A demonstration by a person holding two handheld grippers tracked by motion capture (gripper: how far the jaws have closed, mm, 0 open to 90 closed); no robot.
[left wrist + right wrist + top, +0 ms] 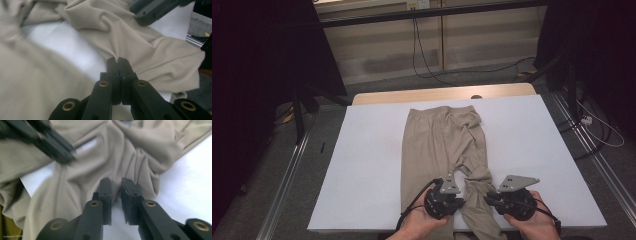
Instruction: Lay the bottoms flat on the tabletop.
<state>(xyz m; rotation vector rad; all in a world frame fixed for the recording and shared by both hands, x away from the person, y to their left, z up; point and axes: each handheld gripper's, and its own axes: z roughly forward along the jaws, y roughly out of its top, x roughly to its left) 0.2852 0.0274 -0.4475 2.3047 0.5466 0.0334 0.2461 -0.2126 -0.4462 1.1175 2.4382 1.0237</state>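
Two grippers at beige trousers (439, 145): left gripper (117, 65) pinching fabric, right gripper (115, 187) parted.

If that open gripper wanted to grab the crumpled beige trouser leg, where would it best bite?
Probably the raised fold of the beige knit trousers just ahead of the right gripper, coming straight forward from the near table edge. The bunched ridge stands off the white table, so the open jaws could likely close round it; the left gripper already pinches the fabric alongside.
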